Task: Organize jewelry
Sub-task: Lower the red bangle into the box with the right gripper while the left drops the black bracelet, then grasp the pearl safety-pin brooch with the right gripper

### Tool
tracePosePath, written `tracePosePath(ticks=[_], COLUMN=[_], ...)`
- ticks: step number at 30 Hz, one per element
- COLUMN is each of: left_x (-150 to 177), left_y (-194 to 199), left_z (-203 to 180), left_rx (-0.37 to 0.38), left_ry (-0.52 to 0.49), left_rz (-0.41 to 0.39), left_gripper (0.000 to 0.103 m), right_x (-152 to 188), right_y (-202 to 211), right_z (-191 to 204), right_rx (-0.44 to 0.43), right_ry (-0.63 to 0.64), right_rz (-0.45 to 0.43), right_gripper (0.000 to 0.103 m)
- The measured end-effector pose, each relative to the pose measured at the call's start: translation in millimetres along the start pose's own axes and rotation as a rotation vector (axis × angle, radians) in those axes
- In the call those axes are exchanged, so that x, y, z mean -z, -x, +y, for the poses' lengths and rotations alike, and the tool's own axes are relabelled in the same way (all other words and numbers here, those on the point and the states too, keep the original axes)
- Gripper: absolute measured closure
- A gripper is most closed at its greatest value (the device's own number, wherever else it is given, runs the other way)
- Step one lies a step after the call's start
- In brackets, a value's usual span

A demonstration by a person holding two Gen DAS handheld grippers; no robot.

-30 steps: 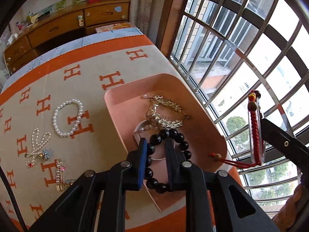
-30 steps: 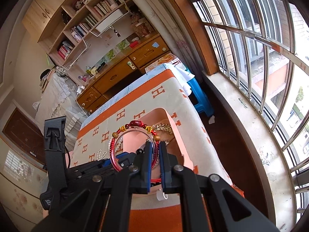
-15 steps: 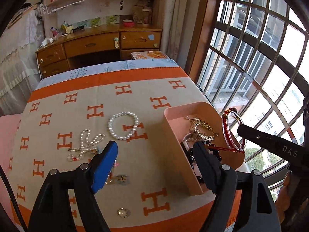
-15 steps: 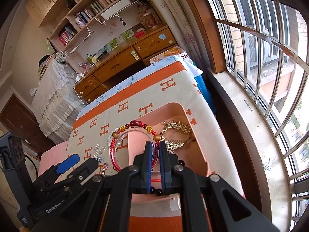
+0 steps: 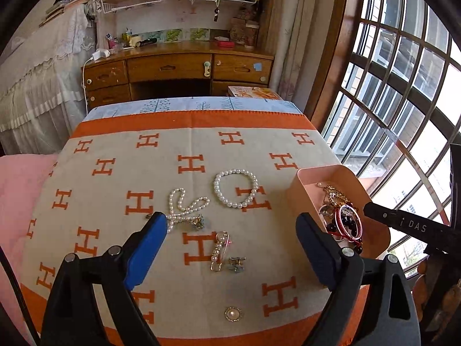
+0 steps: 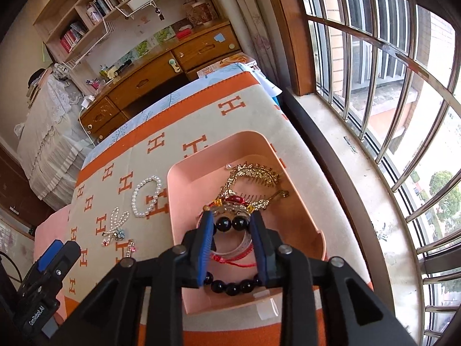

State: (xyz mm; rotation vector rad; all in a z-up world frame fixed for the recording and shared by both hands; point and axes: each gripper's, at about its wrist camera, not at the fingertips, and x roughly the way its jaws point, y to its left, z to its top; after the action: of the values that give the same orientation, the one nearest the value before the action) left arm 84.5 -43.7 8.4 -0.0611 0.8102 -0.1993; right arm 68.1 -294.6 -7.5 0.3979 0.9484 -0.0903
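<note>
A pink tray (image 6: 245,144) (image 5: 317,176) at the table's right edge holds a gold hair comb (image 6: 253,173), a black bead bracelet (image 6: 230,287) and a red cord bracelet (image 6: 234,255) (image 5: 348,222). My right gripper (image 6: 232,222) is open just above the tray, its jaws either side of the red bracelet, which lies in the tray. My left gripper (image 5: 230,225) is wide open above the blanket. Below it lie a pearl bracelet (image 5: 235,187), a pearl bow clip (image 5: 184,204), a pearl pin (image 5: 220,250), a small hair clip (image 5: 236,263) and a round pearl brooch (image 5: 232,314).
The table carries an orange and beige H-patterned blanket (image 5: 115,173). A barred window (image 6: 374,86) runs close along the right. A wooden desk (image 5: 178,69) with shelves stands behind the table. A pink cushion (image 5: 20,190) lies at the left.
My right gripper came down over the tray and opened, letting go of the red bracelet into it. My left gripper let go of the black bead bracelet, opened wide and drew back over the blanket.
</note>
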Motion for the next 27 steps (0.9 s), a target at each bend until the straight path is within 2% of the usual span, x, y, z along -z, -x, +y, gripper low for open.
tracePosePath(ticks=[9, 27], left_x=[2.9, 14.3], left_y=[11.8, 25.7], left_z=[13.5, 43.4], left_rx=[0.001, -0.025], left_ry=[0.027, 0.065], left_rz=[-0.024, -0.036], left_gripper=[0.013, 0.013], right_x=[10.2, 37.3], right_y=[21.3, 22.0], right_z=[31.4, 78.3], right_rx=[-0.018, -0.054], right_ry=[0.06, 0.17], right_rz=[-0.057, -0.028], right_gripper=[0.075, 0.075])
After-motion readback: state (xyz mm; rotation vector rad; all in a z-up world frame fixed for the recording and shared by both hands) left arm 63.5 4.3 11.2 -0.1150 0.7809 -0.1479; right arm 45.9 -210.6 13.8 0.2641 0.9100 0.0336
